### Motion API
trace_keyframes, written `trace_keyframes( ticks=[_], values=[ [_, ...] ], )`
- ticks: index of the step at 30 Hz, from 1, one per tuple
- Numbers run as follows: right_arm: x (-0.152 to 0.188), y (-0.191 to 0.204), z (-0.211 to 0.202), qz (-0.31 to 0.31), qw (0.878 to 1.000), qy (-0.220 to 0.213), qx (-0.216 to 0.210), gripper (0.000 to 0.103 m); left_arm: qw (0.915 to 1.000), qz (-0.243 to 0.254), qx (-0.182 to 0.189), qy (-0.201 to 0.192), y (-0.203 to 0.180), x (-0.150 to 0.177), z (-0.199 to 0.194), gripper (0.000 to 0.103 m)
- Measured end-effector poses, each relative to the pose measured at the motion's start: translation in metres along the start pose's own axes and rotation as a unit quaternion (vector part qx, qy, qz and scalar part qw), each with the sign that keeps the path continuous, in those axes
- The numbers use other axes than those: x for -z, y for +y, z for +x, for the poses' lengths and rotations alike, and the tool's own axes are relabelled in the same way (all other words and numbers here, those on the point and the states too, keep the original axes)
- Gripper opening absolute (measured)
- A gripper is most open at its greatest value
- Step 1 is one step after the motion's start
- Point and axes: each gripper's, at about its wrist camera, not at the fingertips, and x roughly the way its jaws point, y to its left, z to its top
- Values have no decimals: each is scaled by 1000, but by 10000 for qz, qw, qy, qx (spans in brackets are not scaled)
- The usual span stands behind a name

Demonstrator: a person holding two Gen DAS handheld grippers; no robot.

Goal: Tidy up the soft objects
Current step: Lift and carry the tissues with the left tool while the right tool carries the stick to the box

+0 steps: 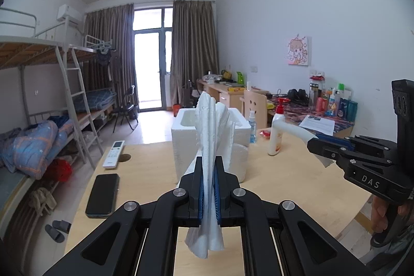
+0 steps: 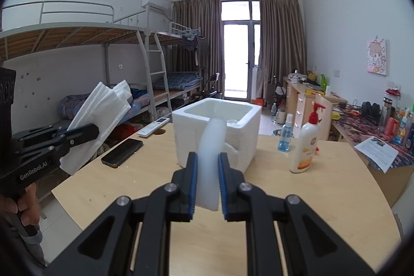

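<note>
My left gripper (image 1: 208, 162) is shut on a bunch of white paper tissues (image 1: 210, 126), held upright above the wooden table; it also shows in the right wrist view (image 2: 94, 132) with the tissues (image 2: 102, 115) fanned out. My right gripper (image 2: 208, 159) is shut on a white foam strip (image 2: 211, 146) that curves toward the white foam box (image 2: 217, 131). In the left wrist view the right gripper (image 1: 314, 144) holds the strip (image 1: 289, 127) to the right of the box (image 1: 181, 141).
On the table (image 2: 284, 198) lie a black phone (image 2: 122, 148) and a white remote (image 2: 154, 127) at the left, a lotion pump bottle (image 2: 305, 144) and a small spray bottle (image 2: 286, 133) at the right. Bunk beds stand left, cluttered desks right.
</note>
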Motion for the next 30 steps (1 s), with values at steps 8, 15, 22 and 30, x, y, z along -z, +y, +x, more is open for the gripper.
trace_keyframes(
  ticks=[8,15,22,30],
  values=[
    [-6,6,11,-56,9999,88,-46,19,9999,-80,25,65,7,-4,12,7],
    [-18,5,18,-53,10000,34,-39,19,9999,-83,72,52,8,-15,20,7],
    [-32,1,22,-58,10000,-53,-14,19,9999,-56,161,23,5,-29,31,7],
    [-50,1,24,-87,9998,-200,39,19,9998,-58,194,-2,5,-47,44,7]
  ],
)
